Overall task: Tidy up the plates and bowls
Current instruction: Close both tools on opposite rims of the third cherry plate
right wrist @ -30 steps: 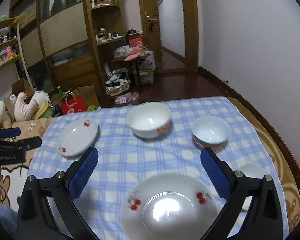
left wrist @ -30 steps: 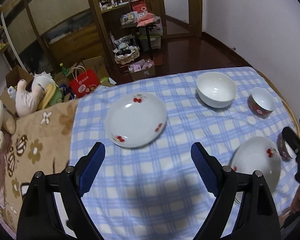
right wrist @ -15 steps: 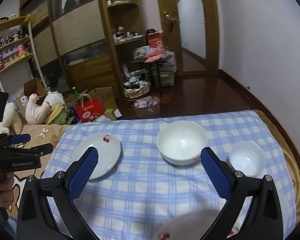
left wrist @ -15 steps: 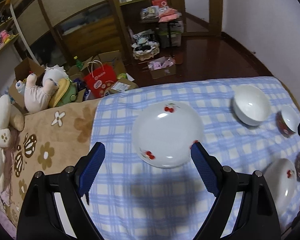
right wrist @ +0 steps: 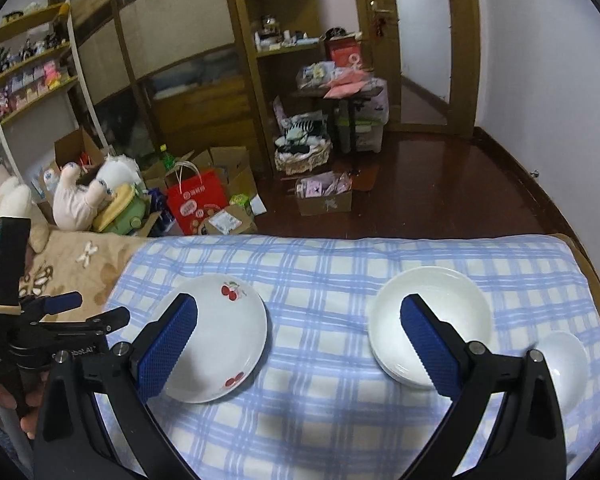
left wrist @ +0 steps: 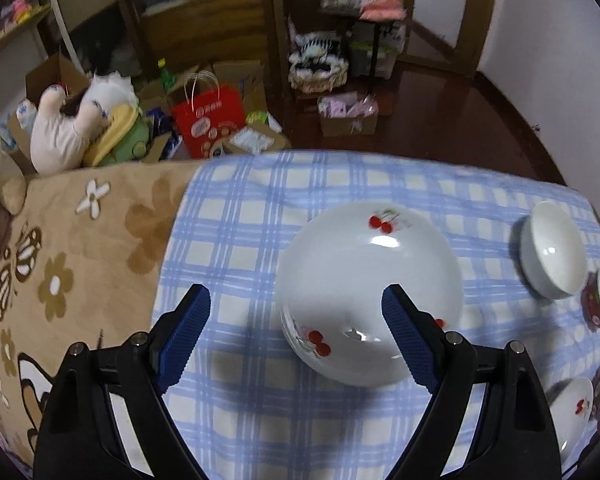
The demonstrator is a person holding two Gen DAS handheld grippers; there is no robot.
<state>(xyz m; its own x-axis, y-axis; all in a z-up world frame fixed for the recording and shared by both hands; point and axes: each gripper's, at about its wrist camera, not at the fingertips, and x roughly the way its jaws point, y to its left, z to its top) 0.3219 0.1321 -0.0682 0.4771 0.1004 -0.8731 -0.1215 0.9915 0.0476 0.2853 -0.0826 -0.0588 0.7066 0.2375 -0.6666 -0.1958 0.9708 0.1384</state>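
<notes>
Cherry plate (left wrist: 364, 280): glazed ceramic, glossy white, bright highlights.
Large bowl (right wrist: 432, 316): same glossy white glaze, plain.
Tablecloth (right wrist: 320, 268): woven cloth, matt, blue-white check, slightly rumpled.
Brown blanket (left wrist: 88, 232): soft plush fabric, matt, floral print.
Left gripper (left wrist: 296, 328): matt black plastic arms, metal screw heads; pads (left wrist: 184, 332) blue, fine knurled rubbery texture.
Floor (right wrist: 440, 184): dark wood, polished, reflective.

No legible text anywhere.

Table (right wrist: 580, 252), blue checked cloth (right wrist: 320, 268): cherry plate (right wrist: 216, 340), white bowls (right wrist: 432, 320).
</notes>
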